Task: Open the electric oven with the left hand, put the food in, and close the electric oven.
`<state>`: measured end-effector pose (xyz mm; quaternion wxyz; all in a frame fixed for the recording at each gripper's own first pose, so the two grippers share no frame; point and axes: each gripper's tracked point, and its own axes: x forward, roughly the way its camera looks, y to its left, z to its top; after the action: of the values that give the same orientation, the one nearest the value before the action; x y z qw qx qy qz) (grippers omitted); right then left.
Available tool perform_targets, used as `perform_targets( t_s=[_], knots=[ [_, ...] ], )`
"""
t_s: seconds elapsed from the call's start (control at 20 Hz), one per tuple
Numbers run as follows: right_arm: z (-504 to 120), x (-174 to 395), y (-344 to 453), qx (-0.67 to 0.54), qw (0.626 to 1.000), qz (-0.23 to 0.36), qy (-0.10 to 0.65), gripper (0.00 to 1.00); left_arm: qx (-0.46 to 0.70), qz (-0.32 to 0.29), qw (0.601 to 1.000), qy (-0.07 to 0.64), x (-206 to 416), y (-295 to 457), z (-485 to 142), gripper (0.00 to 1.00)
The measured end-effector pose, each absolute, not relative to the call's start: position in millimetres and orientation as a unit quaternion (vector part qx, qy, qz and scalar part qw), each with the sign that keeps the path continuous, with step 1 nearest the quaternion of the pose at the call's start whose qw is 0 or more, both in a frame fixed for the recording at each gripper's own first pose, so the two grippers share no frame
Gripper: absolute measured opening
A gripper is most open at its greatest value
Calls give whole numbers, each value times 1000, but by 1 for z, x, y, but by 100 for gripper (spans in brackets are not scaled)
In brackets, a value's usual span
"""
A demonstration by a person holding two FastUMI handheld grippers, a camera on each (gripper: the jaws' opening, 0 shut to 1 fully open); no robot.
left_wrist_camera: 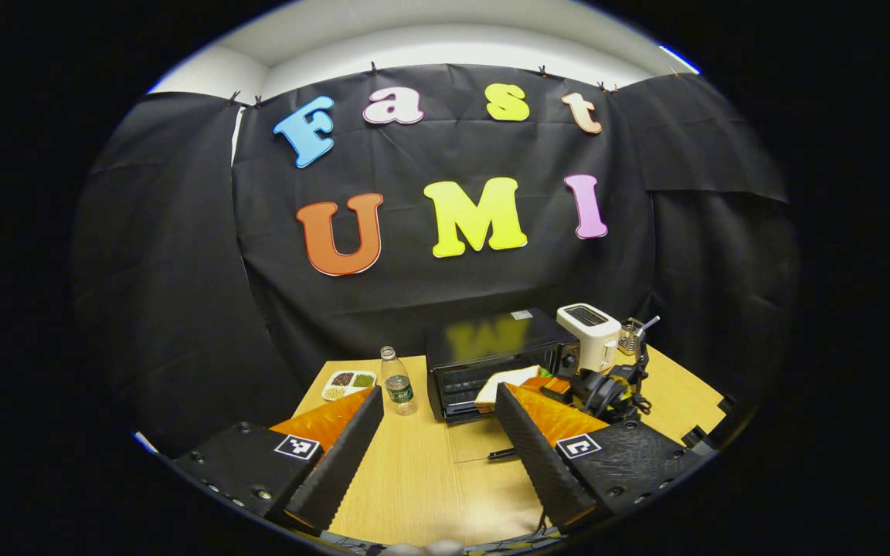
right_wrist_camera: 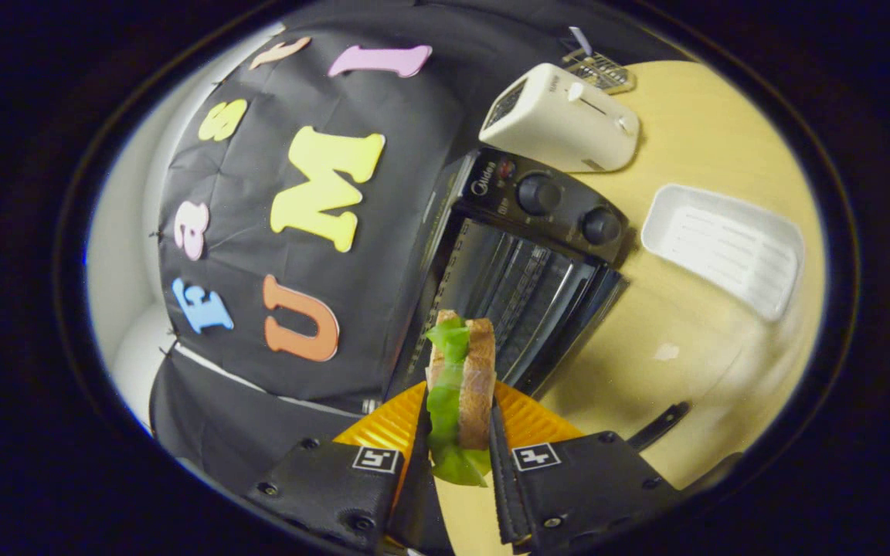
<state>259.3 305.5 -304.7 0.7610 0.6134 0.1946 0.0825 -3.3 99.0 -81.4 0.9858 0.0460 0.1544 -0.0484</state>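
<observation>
The right tool [right_wrist_camera: 456, 432] grips a sandwich [right_wrist_camera: 460, 386] between its two fingers, bread slices on edge with green lettuce hanging out along one side. Just beyond the sandwich sits the black electric oven [right_wrist_camera: 522, 262], its door down and the wire racks inside showing; two round knobs [right_wrist_camera: 539, 193] stand on its control panel. A cream toaster [right_wrist_camera: 561, 120] stands next to the oven on the light wooden desk [right_wrist_camera: 692, 332]. A white ridged tray [right_wrist_camera: 723, 247] lies on the desk near the knobs
</observation>
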Motion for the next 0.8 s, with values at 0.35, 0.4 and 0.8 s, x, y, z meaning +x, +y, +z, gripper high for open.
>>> perform_targets(
  t_s=[0.35,0.4,0.8],
  knots=[
    [-316,345,318,626,762,29,163,40,33,-36,985,168,-18,130,-89,96],
    [-320,353,318,625,764,24,162,40,32,-31,984,170,-20,135,-89,96],
    [-362,373,322,601,781,-22,165,42,38,-11,984,175,-30,150,-89,96]
  ],
)
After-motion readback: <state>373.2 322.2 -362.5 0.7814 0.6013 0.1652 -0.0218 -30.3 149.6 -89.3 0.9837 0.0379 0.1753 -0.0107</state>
